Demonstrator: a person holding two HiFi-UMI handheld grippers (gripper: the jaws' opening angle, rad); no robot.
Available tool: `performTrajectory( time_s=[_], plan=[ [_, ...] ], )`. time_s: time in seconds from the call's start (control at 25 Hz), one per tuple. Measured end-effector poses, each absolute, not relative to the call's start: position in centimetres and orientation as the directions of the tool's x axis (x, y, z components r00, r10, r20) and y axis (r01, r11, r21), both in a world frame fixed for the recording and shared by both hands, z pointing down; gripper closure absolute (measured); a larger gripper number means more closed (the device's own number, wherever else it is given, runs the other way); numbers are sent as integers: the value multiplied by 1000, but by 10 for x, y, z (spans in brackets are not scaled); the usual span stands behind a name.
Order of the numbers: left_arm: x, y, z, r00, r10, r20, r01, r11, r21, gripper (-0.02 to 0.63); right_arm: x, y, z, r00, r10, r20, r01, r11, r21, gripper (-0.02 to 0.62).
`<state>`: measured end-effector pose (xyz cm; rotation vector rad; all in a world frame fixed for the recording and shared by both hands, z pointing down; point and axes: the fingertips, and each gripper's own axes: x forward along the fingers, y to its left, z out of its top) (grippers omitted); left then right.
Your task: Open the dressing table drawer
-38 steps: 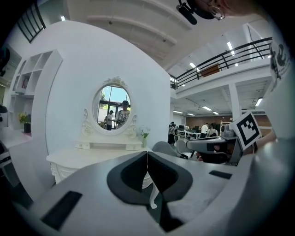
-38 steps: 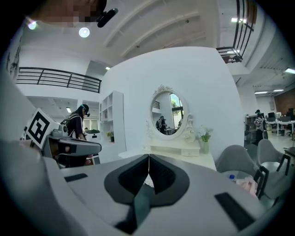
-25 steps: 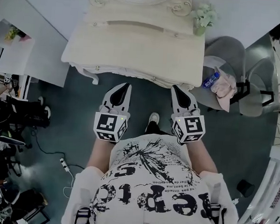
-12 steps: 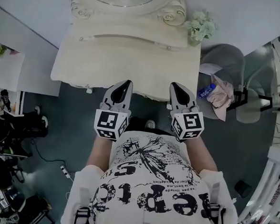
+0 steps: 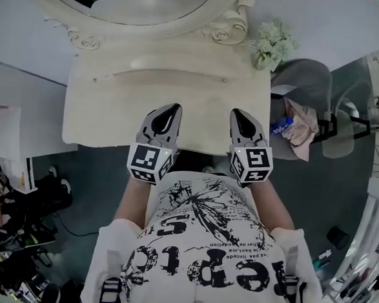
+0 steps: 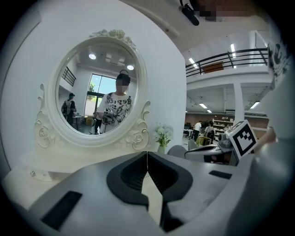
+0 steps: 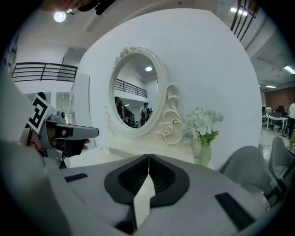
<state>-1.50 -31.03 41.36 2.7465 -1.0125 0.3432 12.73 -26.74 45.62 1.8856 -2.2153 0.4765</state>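
The cream dressing table (image 5: pixel 115 110) stands straight in front of me, its oval mirror (image 5: pixel 142 2) at the back. Two small knobs (image 5: pixel 225 81) show on the low raised shelf on its top. The drawer front below the table's front edge is hidden from above. My left gripper (image 5: pixel 174 106) and right gripper (image 5: pixel 236 112) hover side by side over the front of the tabletop. Both are shut with nothing in them. In the left gripper view the gripper (image 6: pixel 147 153) points toward the mirror (image 6: pixel 99 92); in the right gripper view the gripper (image 7: pixel 148 156) does too.
A vase of white flowers (image 5: pixel 273 43) stands at the table's back right corner. Right of the table is a grey chair (image 5: pixel 308 78) holding a pink cloth (image 5: pixel 303 122) and a bottle (image 5: pixel 280 126). White panels and cluttered desks stand to the left.
The person has stepped up to the table. Both grippers moved forward from above the floor to over the front of the tabletop, still shut.
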Motion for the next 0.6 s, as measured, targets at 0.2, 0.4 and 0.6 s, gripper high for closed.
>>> performTrajectory(
  time_s=[0.2,0.4,0.6],
  plan=[
    [-4,-357,426,768,-572,287,-618,-780,99,586,137,-307,479,-108,-913,394,-991,67,-116,577],
    [-3,-386,447,787,-536,306,-581,-811,75,586,142,-339,517,-57,-905,421,-997,26,-79,577],
    [-1,-402,477,814,-496,302,-552,-822,138,586,146,-360,569,-57,-852,520,-995,5,-100,575]
  ],
)
